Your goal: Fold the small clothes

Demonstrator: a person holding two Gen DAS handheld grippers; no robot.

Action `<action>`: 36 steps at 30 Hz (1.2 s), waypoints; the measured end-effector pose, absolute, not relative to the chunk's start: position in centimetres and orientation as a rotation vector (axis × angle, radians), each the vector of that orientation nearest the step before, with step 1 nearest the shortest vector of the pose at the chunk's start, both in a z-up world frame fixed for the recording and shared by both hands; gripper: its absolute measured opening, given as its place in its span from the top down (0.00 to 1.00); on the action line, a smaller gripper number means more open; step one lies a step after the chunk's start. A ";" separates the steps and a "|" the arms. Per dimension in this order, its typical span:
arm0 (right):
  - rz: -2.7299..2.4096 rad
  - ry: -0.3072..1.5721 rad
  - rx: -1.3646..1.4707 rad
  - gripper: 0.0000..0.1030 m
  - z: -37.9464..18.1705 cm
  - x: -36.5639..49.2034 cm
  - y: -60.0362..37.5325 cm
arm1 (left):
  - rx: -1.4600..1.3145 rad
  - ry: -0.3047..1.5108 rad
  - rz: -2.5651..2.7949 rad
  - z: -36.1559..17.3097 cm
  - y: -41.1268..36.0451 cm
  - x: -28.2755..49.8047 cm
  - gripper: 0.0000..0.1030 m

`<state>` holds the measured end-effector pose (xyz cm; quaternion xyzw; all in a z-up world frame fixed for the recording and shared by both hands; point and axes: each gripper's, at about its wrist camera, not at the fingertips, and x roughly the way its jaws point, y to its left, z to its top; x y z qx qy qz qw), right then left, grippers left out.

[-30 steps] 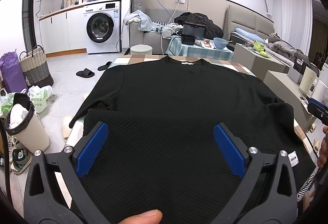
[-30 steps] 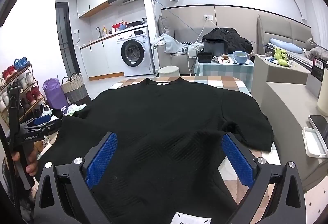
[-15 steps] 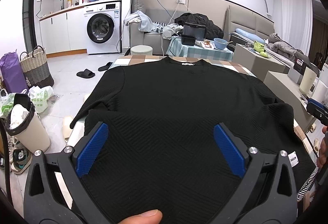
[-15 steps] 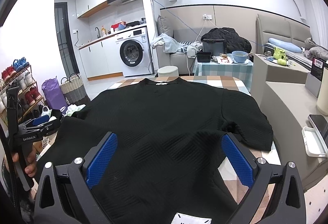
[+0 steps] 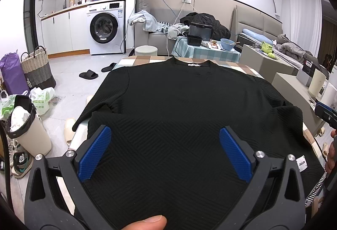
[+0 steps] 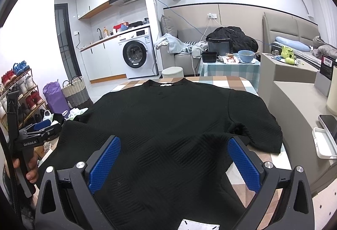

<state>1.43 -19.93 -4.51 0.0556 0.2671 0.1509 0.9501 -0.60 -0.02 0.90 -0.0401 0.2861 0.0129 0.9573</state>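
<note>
Frankly, nothing had shifted in the last second: you held both tongs, left (image 5: 165, 151) and right (image 6: 173, 158), spread apart over the sweater (image 5: 185, 108) lying flat on the table (image 6: 238, 82), so folding had not begun.

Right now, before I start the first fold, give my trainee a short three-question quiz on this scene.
1. True or false: the black sweater lies spread flat on the checked table.
2. Which end of the sweater is farthest from both cameras: A collar, B hem?
3. Fill in: the left gripper and right gripper are both ____, holding nothing.

Key: 1 true; 2 A; 3 open.
</note>
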 end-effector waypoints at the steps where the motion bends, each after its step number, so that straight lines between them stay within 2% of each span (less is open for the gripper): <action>1: 0.310 0.543 0.116 0.00 -4.5 1.4 -19.9 | -0.081 0.581 0.026 0.9 0.0 -0.6 0.01; 22: 0.273 0.571 0.161 0.00 -4.8 3.3 -20.7 | -0.125 0.612 0.044 -1.3 2.5 2.3 0.01; 36: 0.237 0.661 0.226 0.00 -5.3 6.1 -21.6 | -0.100 0.602 0.049 0.5 2.9 5.0 0.01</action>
